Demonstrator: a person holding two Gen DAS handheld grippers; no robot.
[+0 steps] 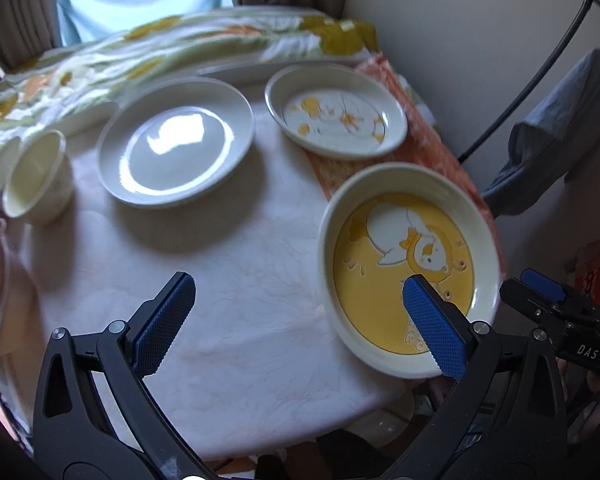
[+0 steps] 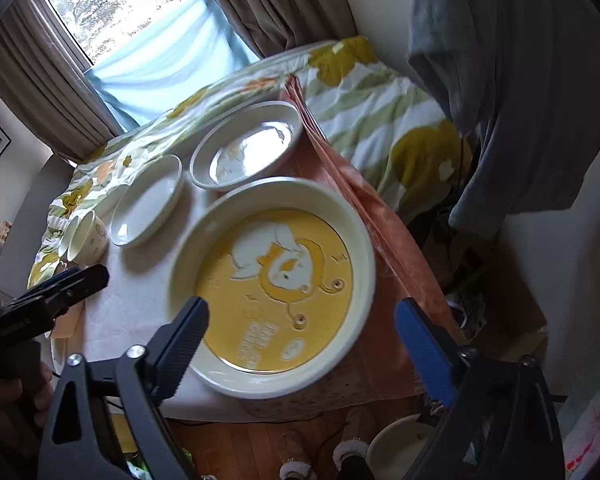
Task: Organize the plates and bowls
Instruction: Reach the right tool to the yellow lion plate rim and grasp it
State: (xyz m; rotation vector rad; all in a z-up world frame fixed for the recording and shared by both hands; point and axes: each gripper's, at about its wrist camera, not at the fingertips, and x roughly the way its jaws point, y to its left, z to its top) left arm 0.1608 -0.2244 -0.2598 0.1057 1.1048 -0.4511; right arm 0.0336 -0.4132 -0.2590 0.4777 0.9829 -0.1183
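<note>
Progress: nothing stacked yet; every dish lies apart on the table (image 1: pixel 236 320).
Left gripper (image 1: pixel 300 312): jaws spread, empty, above bare cloth.
Right gripper (image 2: pixel 300 332): jaws spread, pinching nothing, straddling the yellow plate (image 2: pixel 276 292) from above.
Ahead of both: plain plate (image 1: pixel 176 144), duck plate (image 1: pixel 336 112), two cups (image 1: pixel 36 172).
Left to do: gather and stack all.

Yellow plate (image 1: pixel 410 276) with cream rim and white duck; plain white plate (image 1: pixel 176 142); yellow-green floral quilt (image 2: pixel 384 116); blue curtain (image 2: pixel 160 68)
</note>
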